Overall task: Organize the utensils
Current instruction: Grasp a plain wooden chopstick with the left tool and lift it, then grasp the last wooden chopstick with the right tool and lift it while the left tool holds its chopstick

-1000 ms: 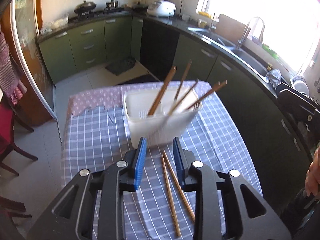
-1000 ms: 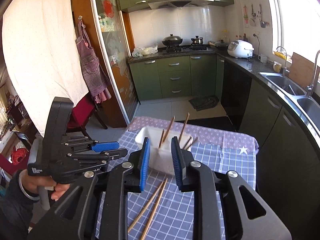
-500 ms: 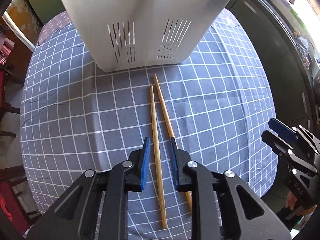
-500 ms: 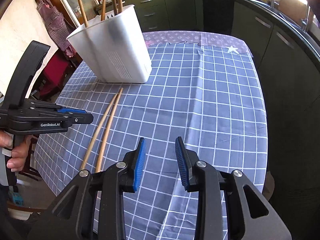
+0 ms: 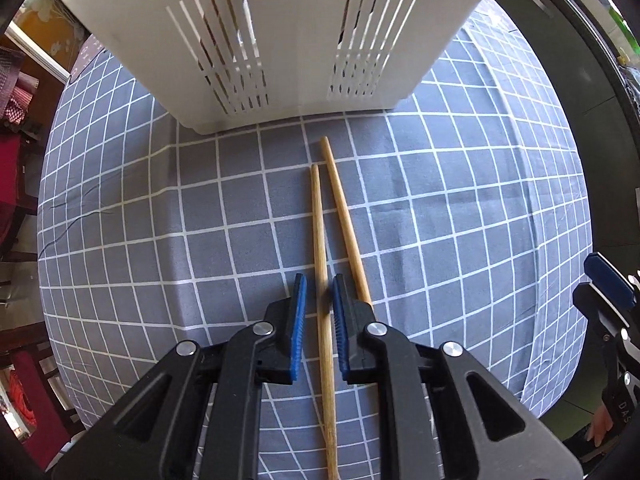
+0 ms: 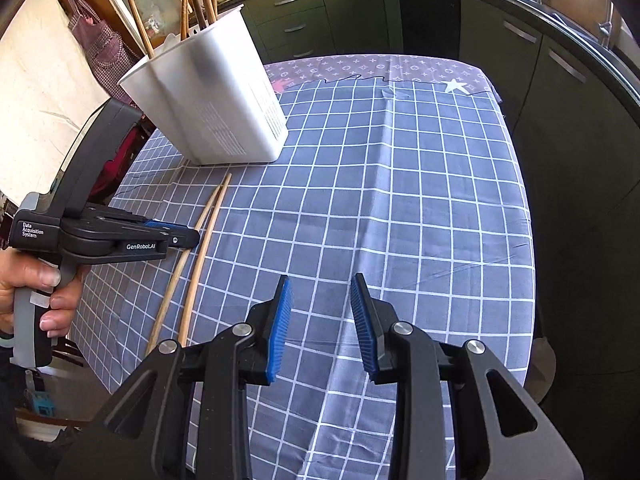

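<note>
Two wooden chopsticks lie side by side on the blue checked tablecloth [image 5: 120, 220], pointing at a white slotted utensil holder [image 5: 280, 40]. My left gripper [image 5: 319, 280] is open, low over the cloth, its jaws either side of the left chopstick [image 5: 319, 216]; the right chopstick [image 5: 344, 216] lies just outside the right jaw. In the right wrist view the holder [image 6: 216, 108] holds several chopsticks, and the left gripper [image 6: 188, 238] sits over the pair [image 6: 200, 240]. My right gripper [image 6: 321, 280] is open and empty above bare cloth.
The table [image 6: 400, 200] has its right edge next to dark green kitchen cabinets [image 6: 560, 100]. A red chair [image 5: 16, 168] stands beyond the left edge. The right gripper shows at the far right of the left wrist view [image 5: 608, 280].
My left gripper has dropped from high above the holder to just over the cloth and now straddles the left chopstick. My right gripper has lowered towards the table too.
</note>
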Demonstrator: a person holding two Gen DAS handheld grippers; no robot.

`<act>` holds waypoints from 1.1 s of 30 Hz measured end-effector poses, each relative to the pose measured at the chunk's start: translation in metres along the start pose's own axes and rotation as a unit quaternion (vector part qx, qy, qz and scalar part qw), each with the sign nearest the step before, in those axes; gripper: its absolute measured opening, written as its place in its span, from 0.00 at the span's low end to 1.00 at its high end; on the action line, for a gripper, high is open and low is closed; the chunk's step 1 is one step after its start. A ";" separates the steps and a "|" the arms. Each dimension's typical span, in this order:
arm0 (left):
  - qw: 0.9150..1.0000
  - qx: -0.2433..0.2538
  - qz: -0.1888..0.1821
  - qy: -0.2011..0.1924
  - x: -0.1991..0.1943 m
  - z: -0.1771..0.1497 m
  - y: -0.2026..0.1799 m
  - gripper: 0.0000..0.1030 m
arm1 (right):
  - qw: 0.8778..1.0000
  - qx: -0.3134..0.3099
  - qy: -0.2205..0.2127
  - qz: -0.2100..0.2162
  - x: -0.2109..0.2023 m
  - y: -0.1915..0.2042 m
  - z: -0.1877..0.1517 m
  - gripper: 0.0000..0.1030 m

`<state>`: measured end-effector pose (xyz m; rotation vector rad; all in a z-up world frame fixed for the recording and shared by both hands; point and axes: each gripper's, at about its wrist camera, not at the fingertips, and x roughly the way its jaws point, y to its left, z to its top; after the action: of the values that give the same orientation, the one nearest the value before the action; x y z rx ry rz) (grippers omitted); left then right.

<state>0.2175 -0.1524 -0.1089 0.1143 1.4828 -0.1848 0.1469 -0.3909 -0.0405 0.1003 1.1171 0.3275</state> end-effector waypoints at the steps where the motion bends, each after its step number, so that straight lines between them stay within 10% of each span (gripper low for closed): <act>1: 1.000 0.003 0.003 -0.001 0.002 0.002 -0.004 0.12 | 1.000 0.000 0.001 0.000 0.000 0.000 0.000 0.30; 10: 1.000 0.003 -0.006 -0.013 -0.011 0.005 0.006 0.06 | 1.000 -0.001 0.008 -0.007 0.002 0.001 0.000 0.30; 25: 0.977 0.025 -0.031 -0.209 -0.139 -0.068 0.071 0.06 | 0.996 -0.050 0.067 0.017 0.043 0.069 0.023 0.30; 33: 0.969 0.032 -0.034 -0.244 -0.153 -0.088 0.088 0.06 | 0.993 -0.068 0.101 0.000 0.088 0.117 0.044 0.30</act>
<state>0.1364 -0.0417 0.0330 0.0642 0.9906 -0.2937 0.1965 -0.2494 -0.0689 -0.0545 1.2907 0.4200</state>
